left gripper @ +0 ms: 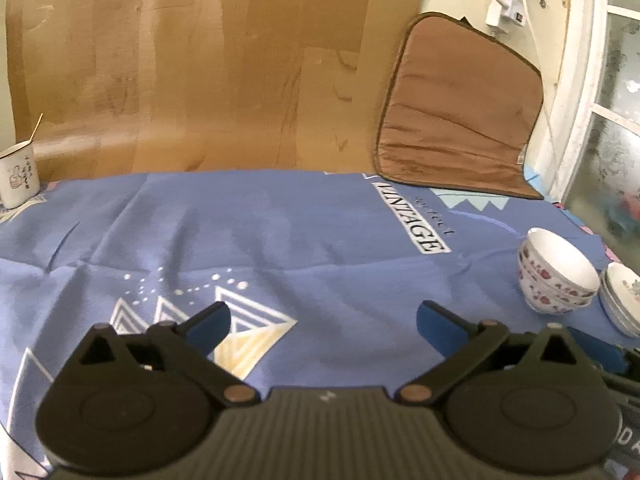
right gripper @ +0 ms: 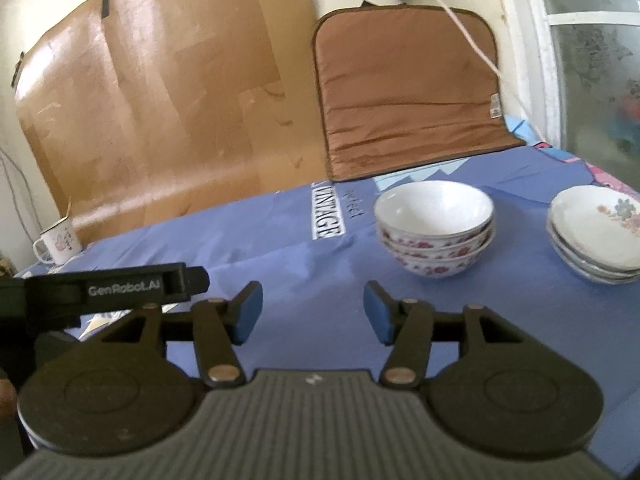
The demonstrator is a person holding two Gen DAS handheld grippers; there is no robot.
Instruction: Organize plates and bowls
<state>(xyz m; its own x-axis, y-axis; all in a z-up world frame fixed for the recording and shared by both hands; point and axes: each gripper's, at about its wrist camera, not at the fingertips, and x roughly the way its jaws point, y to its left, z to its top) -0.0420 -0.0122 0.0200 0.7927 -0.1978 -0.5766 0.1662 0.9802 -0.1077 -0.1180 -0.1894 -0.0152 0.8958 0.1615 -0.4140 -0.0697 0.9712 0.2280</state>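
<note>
Both grippers, right (right gripper: 313, 316) and left (left gripper: 323, 326), have blue fingers spread wide holding nothing, and at 1 o'clock on the blue table (right gripper: 280, 248) sit stacked white bowls (right gripper: 435, 229) with red flowers beside stacked white plates (right gripper: 598, 232).

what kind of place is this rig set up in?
Likely a home room, not a lab. A printed blue cloth covers the surface, stacked floral bowls and plates sit on it, and cardboard and a brown cushion lean against the wall.

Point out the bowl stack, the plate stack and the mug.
bowl stack (right gripper: 434, 210), right wrist view, inside of the top bowl
plate stack (right gripper: 600, 224), right wrist view, face of the top plate
mug (right gripper: 60, 245), right wrist view, side wall
</note>
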